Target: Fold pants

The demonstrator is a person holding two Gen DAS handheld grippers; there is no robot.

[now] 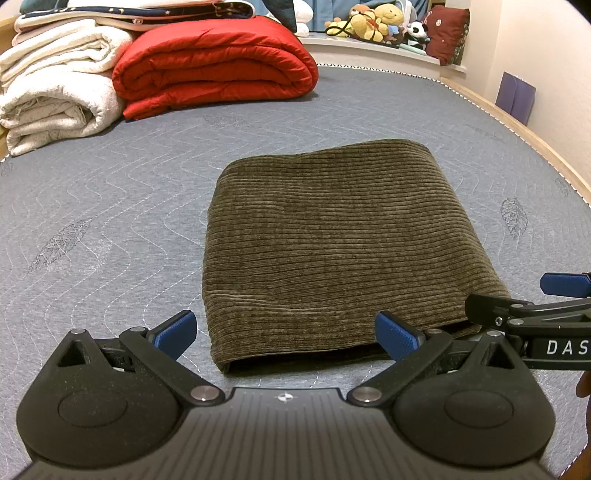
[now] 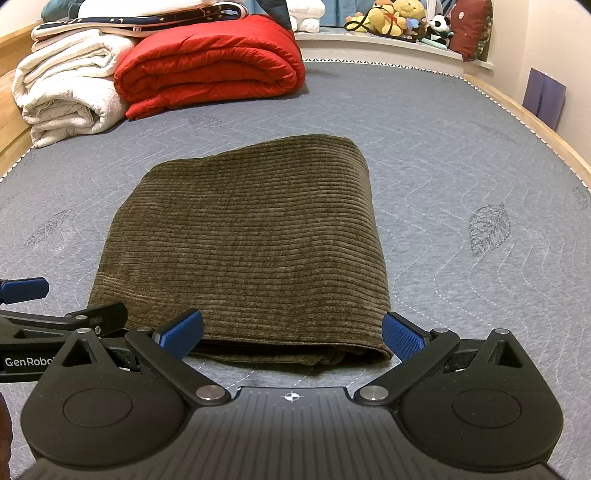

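The olive-brown corduroy pants [image 1: 325, 236] lie folded into a compact rectangle on the grey quilted mattress [image 1: 110, 206]; they also show in the right wrist view [image 2: 247, 240]. My left gripper [image 1: 286, 334] is open and empty, its blue pads either side of the pants' near left edge. My right gripper [image 2: 291, 332] is open and empty at the pants' near edge. Each gripper shows at the side of the other's view: the right one [image 1: 546, 314], the left one [image 2: 37, 317].
A folded red comforter [image 1: 218, 62] and rolled white blankets [image 1: 55, 85] lie at the far left of the mattress. Stuffed toys [image 1: 380, 22] sit on a shelf behind. A wooden bed frame [image 1: 517, 125] runs along the right edge.
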